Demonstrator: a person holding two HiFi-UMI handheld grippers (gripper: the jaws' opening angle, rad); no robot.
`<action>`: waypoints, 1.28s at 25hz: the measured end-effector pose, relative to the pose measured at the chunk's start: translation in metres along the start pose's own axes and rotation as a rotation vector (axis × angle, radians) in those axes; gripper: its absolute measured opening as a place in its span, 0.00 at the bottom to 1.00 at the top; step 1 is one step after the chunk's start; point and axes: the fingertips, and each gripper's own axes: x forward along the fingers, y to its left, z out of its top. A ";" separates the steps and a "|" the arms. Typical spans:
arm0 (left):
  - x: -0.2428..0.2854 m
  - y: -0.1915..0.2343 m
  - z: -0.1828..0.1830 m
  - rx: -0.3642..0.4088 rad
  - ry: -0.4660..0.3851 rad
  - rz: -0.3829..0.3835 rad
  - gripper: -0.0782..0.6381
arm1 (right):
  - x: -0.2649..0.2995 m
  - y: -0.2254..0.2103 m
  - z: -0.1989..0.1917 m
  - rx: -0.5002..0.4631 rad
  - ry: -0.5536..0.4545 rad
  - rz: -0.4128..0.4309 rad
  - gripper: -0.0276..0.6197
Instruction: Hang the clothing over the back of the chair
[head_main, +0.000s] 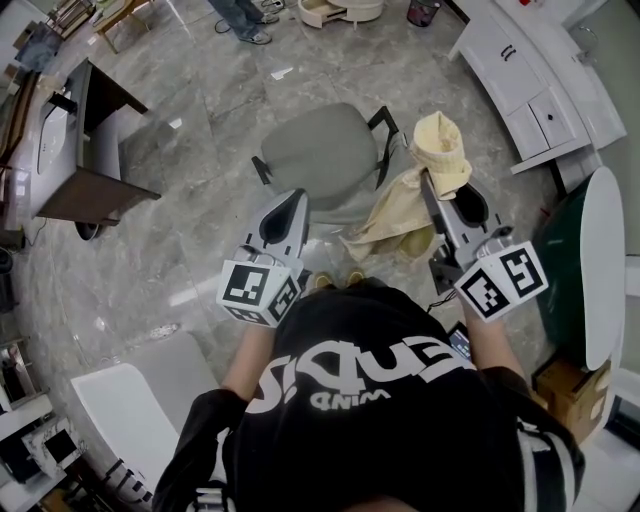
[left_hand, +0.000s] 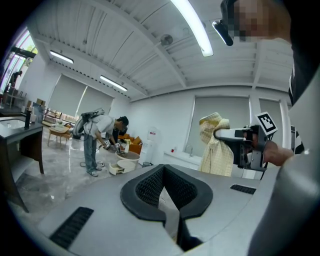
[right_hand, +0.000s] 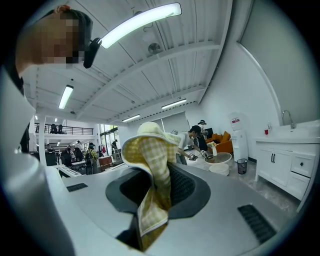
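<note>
A yellow checked garment is bunched at the tips of my right gripper, which is shut on it; its loose end hangs down beside the grey chair. In the right gripper view the cloth is pinched between the dark pads and droops toward the camera. My left gripper hovers over the chair's near edge with its jaws together and nothing between them. From the left gripper view, the right gripper holds the garment up at the right.
A dark desk stands at the left, white cabinets at the upper right, a white chair at the lower left. A cardboard box sits at the right. A person bends over tubs in the background.
</note>
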 end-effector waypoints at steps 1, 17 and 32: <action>0.000 0.001 0.000 -0.001 0.000 0.001 0.13 | 0.001 0.000 0.001 -0.003 -0.004 0.000 0.18; 0.002 0.005 -0.002 -0.015 0.008 0.002 0.13 | 0.065 -0.014 -0.008 -0.029 -0.014 0.032 0.18; 0.004 0.020 -0.002 -0.025 0.014 0.043 0.13 | 0.149 -0.044 -0.032 -0.029 0.003 0.062 0.18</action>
